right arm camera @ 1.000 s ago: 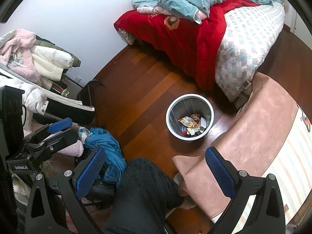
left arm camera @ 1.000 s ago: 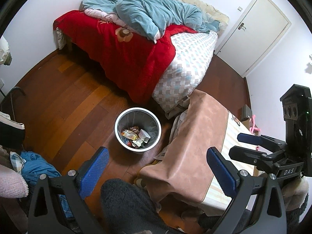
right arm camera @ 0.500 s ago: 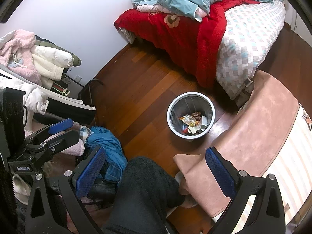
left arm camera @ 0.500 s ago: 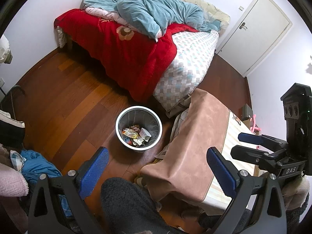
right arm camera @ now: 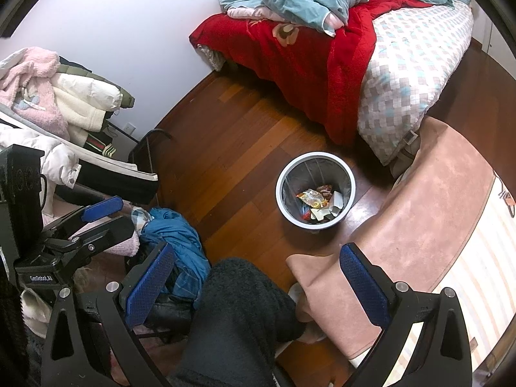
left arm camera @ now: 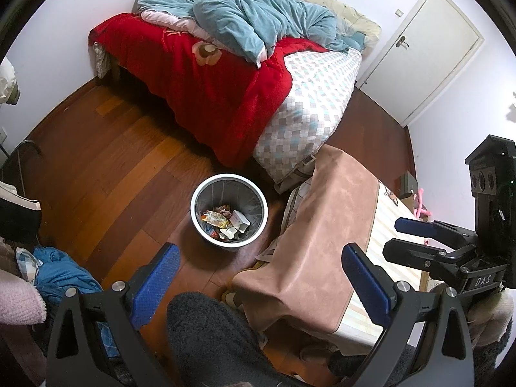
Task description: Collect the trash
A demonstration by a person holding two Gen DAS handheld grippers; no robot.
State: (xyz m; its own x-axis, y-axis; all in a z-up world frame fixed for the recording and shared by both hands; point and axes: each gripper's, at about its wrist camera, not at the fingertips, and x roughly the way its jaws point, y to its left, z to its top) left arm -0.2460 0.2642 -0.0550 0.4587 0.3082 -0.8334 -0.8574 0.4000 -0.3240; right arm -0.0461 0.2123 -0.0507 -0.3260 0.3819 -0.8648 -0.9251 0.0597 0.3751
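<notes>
Down on the wooden floor stood the bin, a round pail with a pale rim, near the foot corner of the bed and just beside the tabletop draped in a pinkish-brown cloth. The trash lay at the bottom of the bin: crumpled wrappers in yellow and red, with a few scraps of white paper. The left hand-held gripper was held high above all this, its two blue-padded fingers spread wide with nothing between them. The right hand-held gripper was likewise wide apart and empty, and it showed at the right edge of the left wrist view, over the striped end of the tabletop. Below both, a leg in dark fleecy fabric reached toward the bin. A red blanket hung over the side of the bed, a rumpled teal quilt piled on top of it. Left of the leg lay a blue garment on the floor, beside a heap of pink and white clothes. A white door stood closed in the far corner.
</notes>
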